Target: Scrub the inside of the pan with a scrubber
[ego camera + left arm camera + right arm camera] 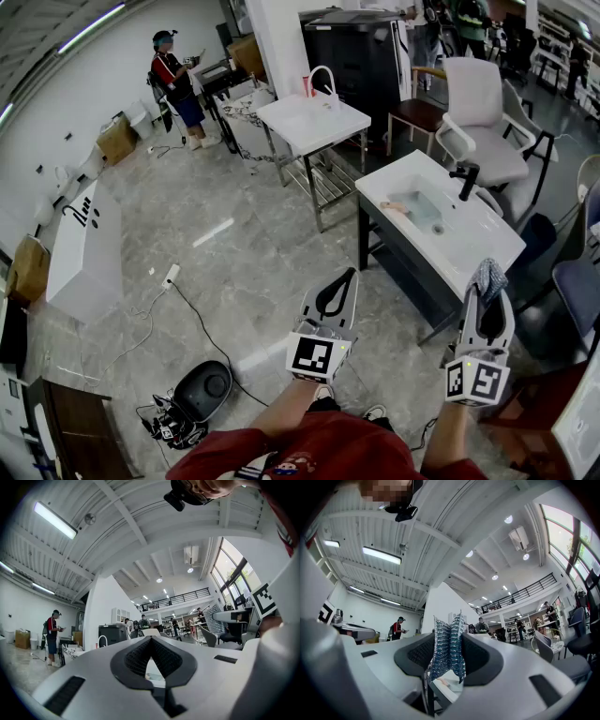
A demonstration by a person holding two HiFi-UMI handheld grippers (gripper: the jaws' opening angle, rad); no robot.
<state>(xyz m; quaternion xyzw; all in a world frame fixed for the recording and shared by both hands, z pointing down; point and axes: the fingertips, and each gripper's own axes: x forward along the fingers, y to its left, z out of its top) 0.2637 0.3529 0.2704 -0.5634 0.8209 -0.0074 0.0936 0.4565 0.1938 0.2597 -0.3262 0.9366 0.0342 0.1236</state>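
Head view: the left gripper [348,277] is clenched, with nothing between its fingers. The right gripper [489,294] grasps a blue-grey scrubber [487,275] that pokes out past the fingertips, with the white sink [487,239] just beyond them.

Left gripper view: the fingertips [140,645] meet and hold nothing.

Right gripper view: the scrubber [448,651] stands upright, squeezed between both pads [480,660] and rising above them.
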